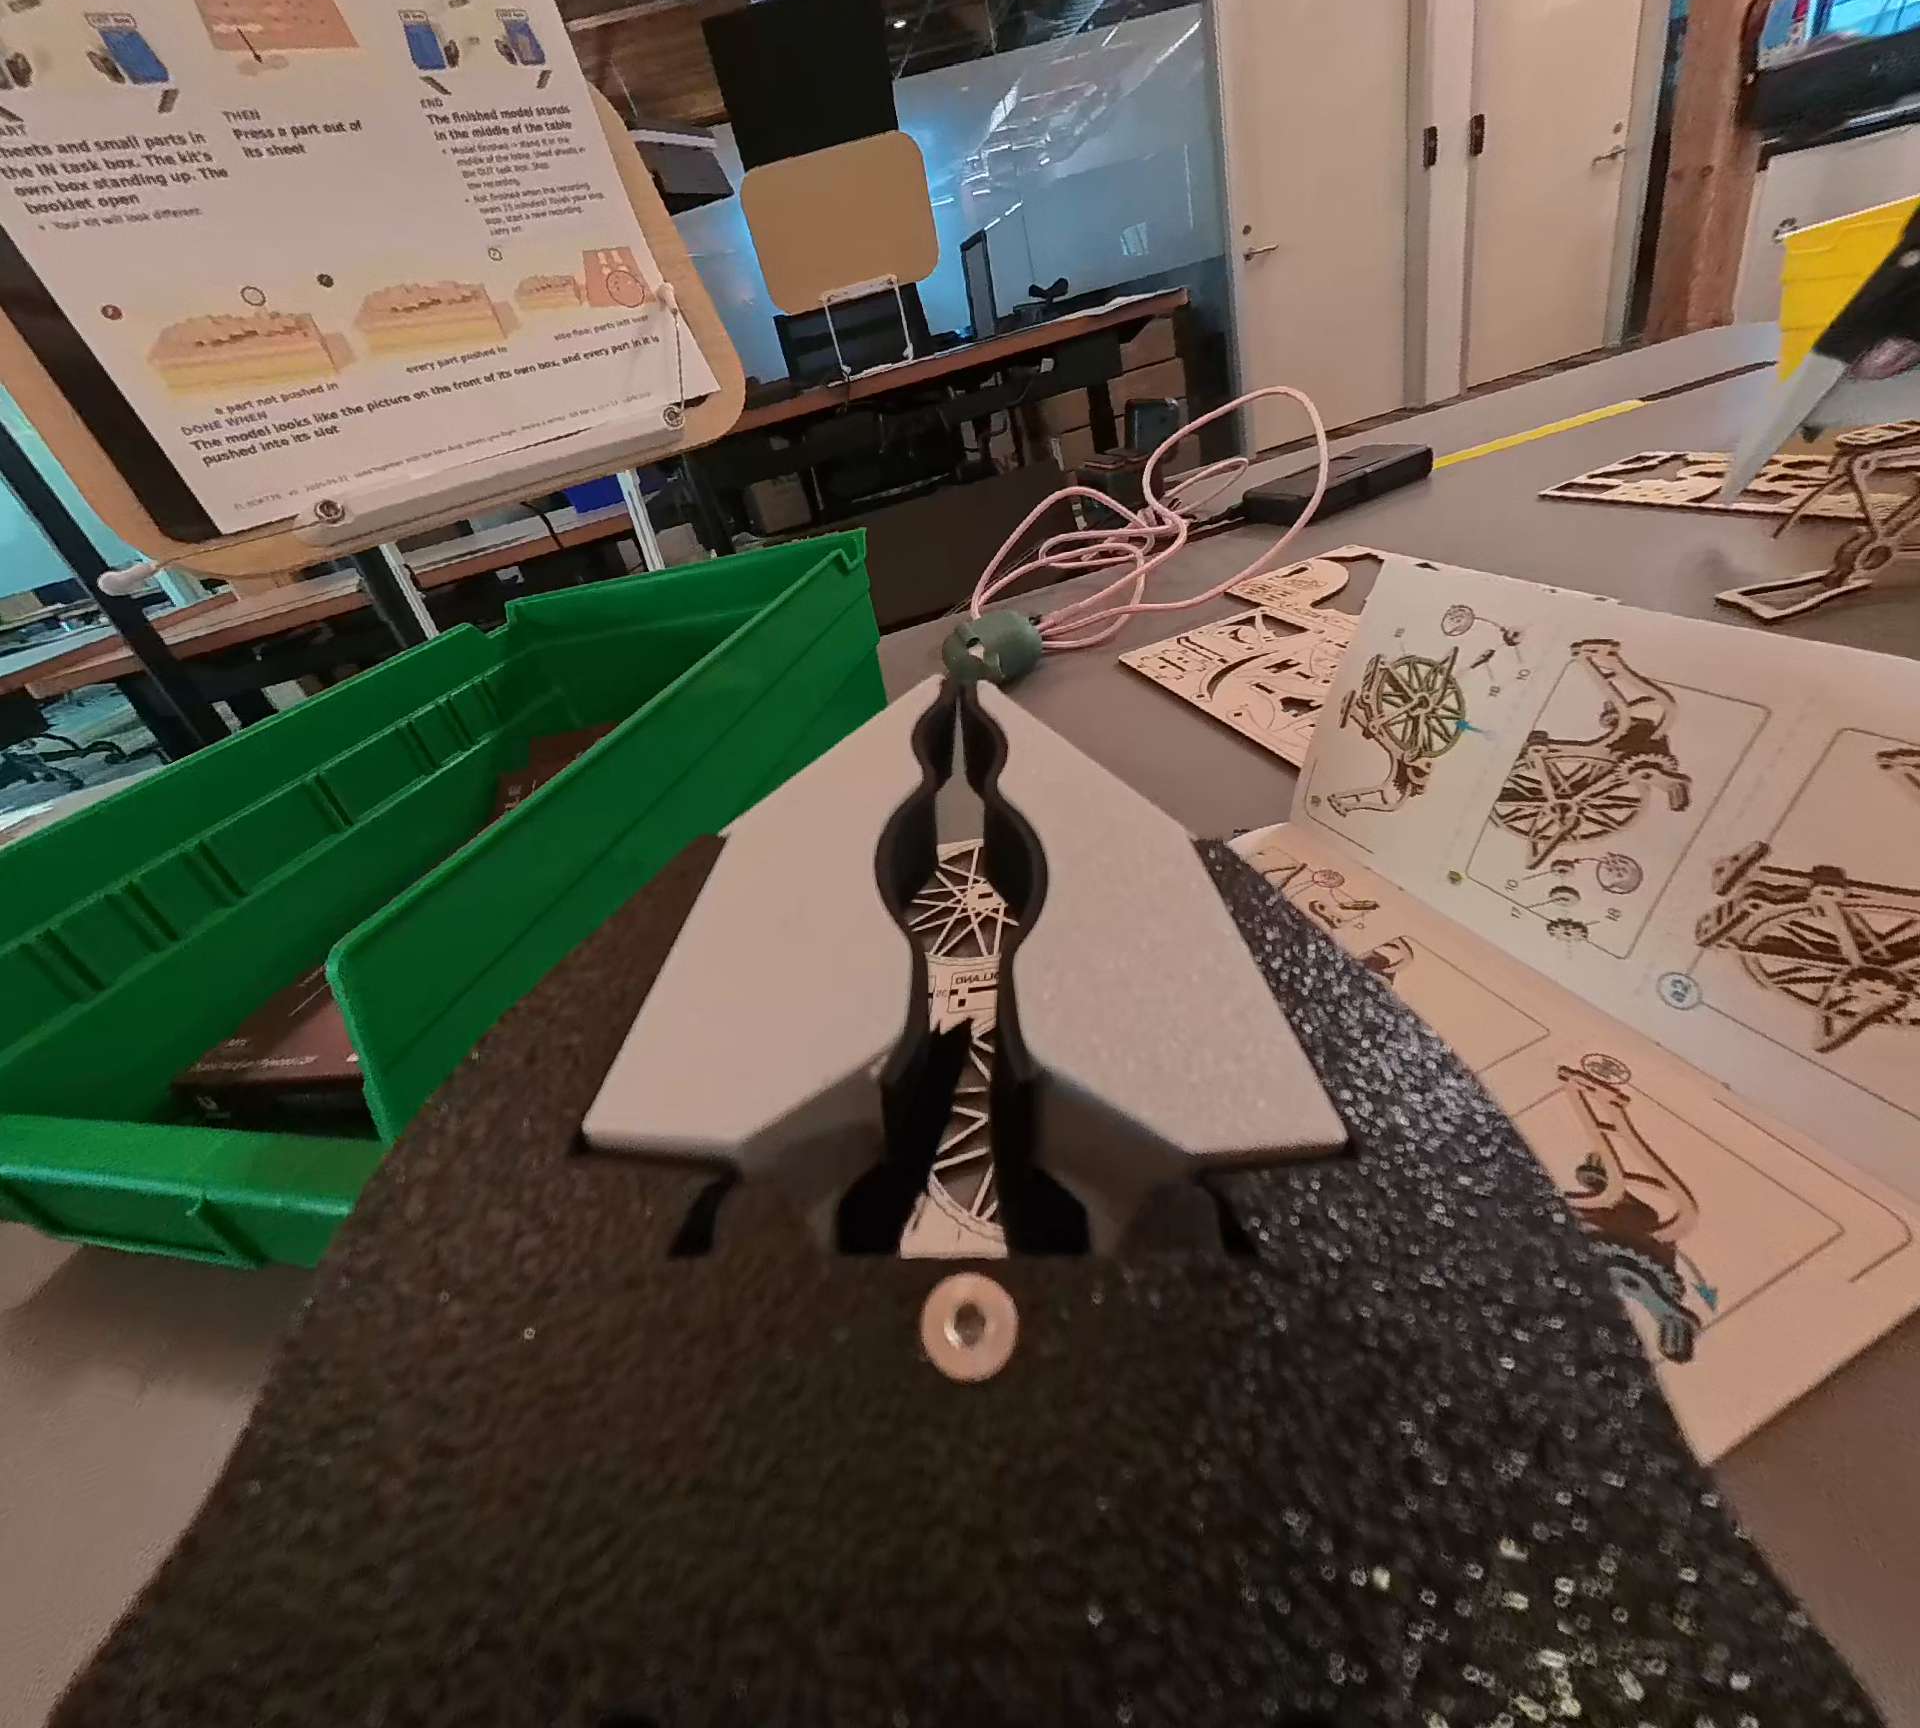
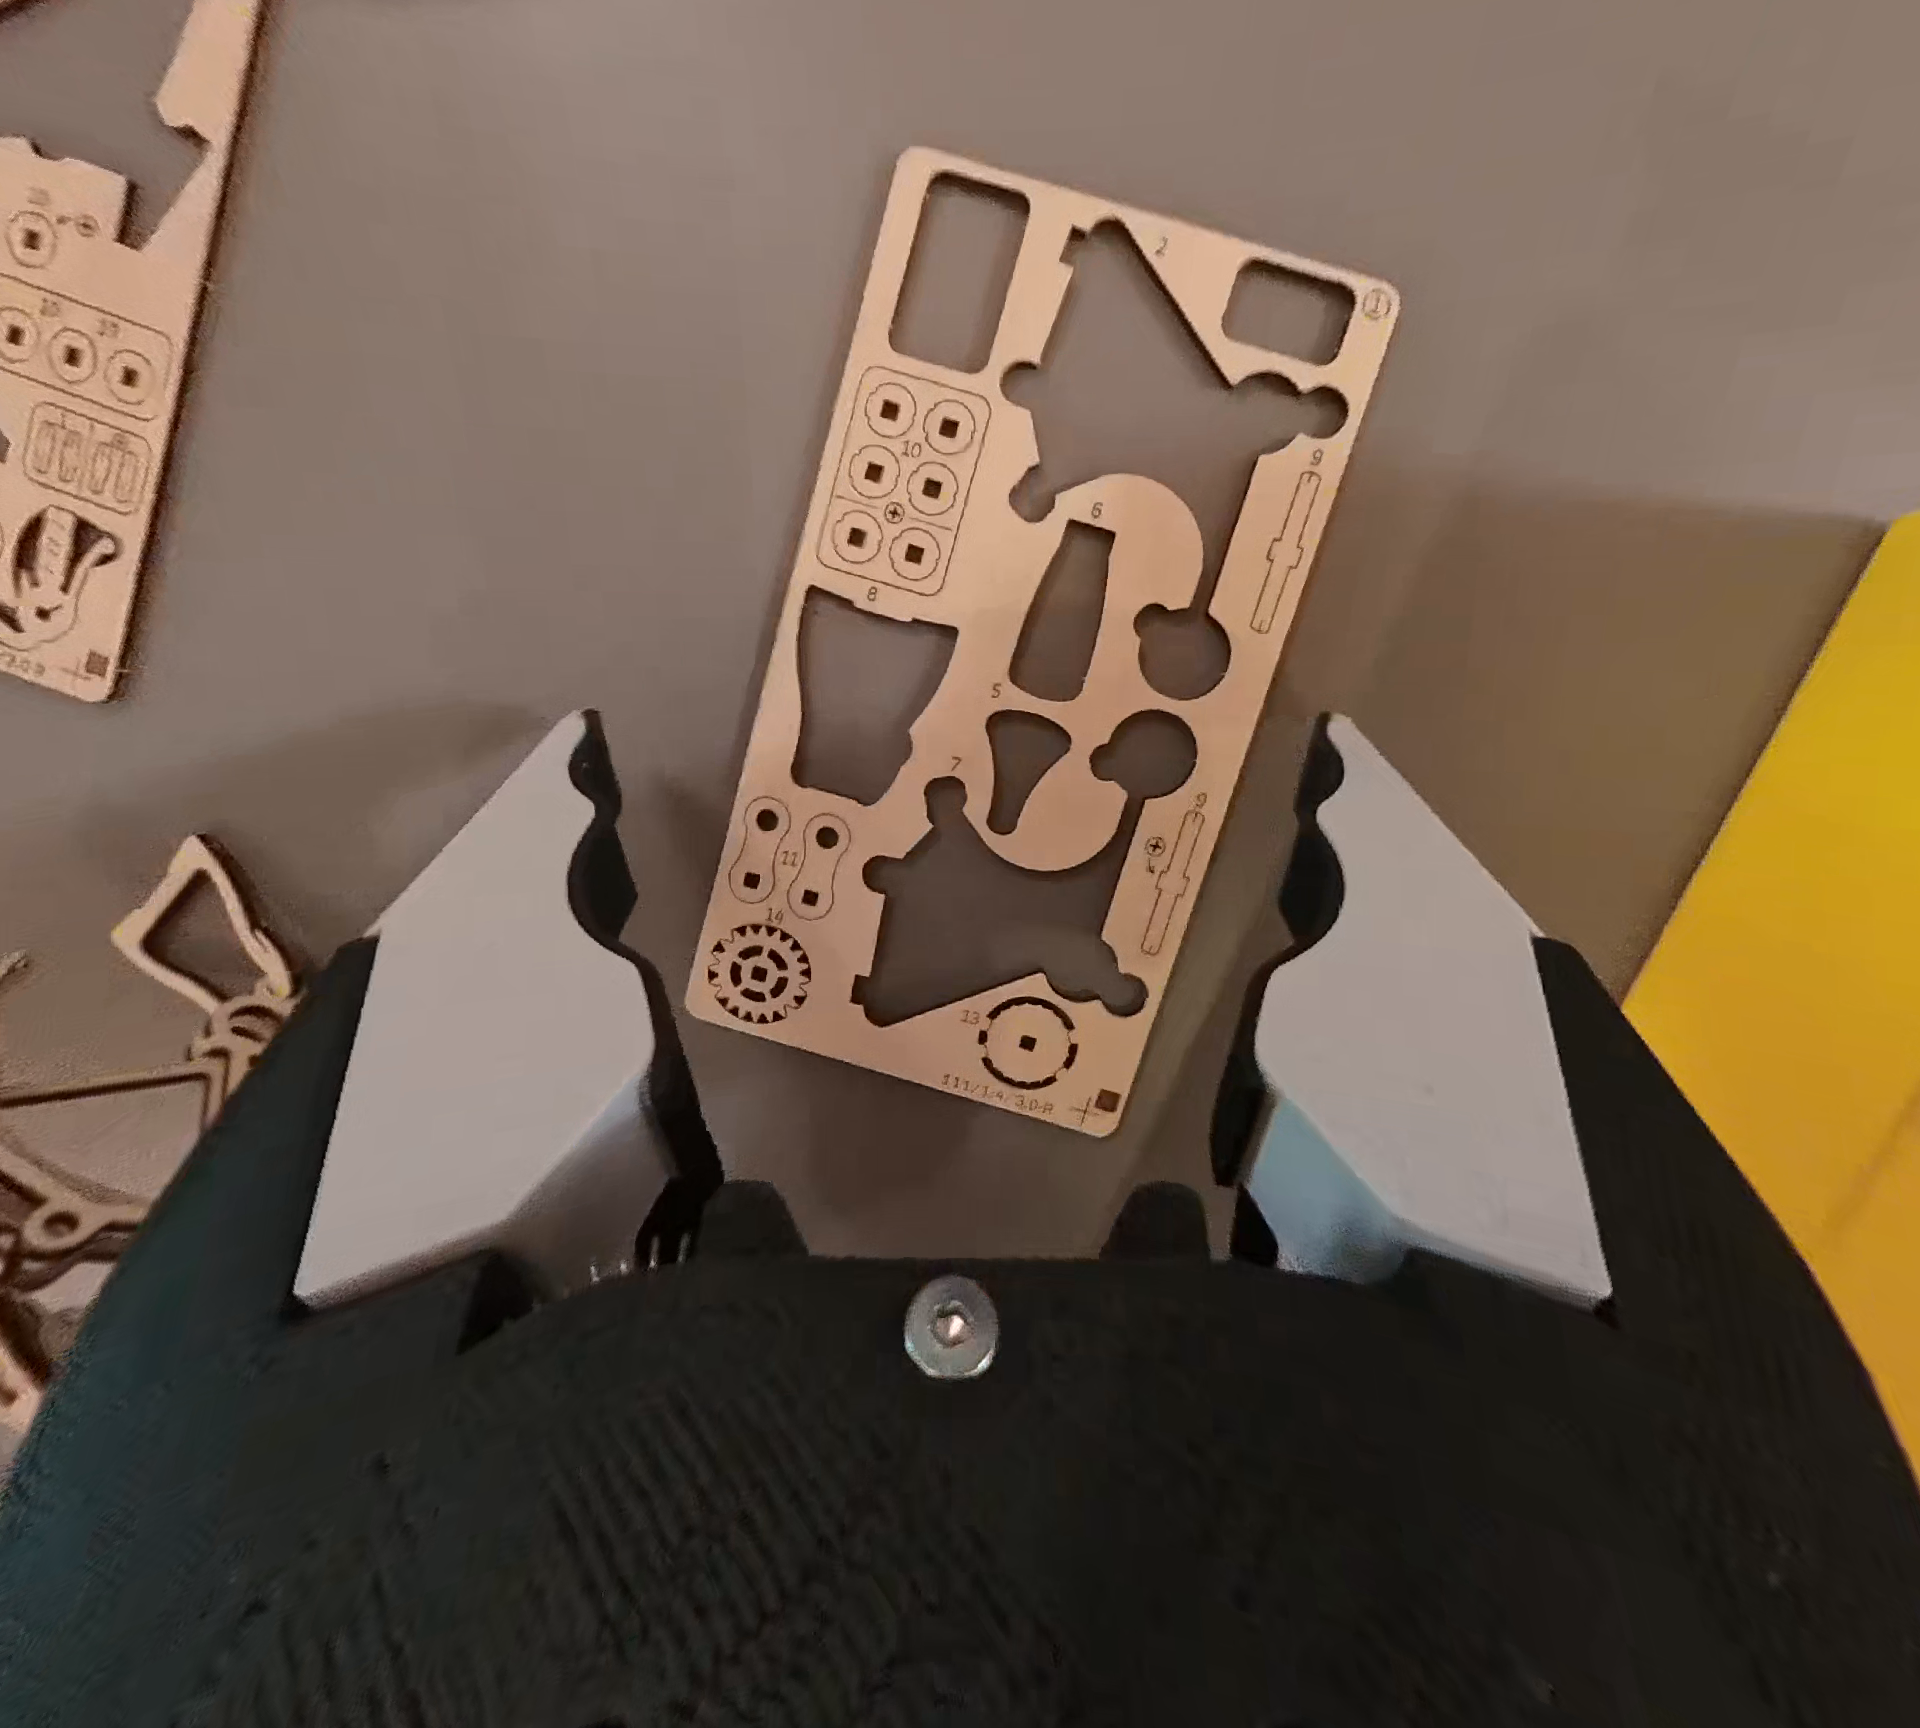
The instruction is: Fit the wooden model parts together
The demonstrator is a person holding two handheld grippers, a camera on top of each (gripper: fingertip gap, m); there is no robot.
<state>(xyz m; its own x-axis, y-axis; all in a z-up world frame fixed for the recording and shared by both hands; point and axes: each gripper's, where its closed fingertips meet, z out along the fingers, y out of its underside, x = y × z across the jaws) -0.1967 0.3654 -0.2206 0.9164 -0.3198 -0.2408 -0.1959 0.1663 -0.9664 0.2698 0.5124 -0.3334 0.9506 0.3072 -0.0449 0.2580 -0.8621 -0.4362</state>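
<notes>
My right gripper (image 2: 956,722) is open and points down over a small wooden part sheet (image 2: 966,639) that lies flat on the grey table (image 2: 571,328). Most of its larger parts are punched out; small gears, washers and pins remain in it. My left gripper (image 1: 958,702) is shut, with the fingertips together, and hovers near the green bin. A spoked wooden wheel piece (image 1: 961,925) shows through the gap behind its fingertips; I cannot tell whether it is held. A partly built wooden model (image 1: 1849,525) stands at the far right, also in the right wrist view (image 2: 156,1055).
A green bin (image 1: 416,795) holding a dark box sits at left. An open instruction booklet (image 1: 1558,826) and more part sheets (image 1: 1236,670) lie at right, another sheet (image 2: 83,328) at left. A pink cable (image 1: 1122,535), an instruction board (image 1: 312,172) and a yellow bin (image 2: 1787,847) stand around. Spacing between my two grippers at the tips: around 50 cm.
</notes>
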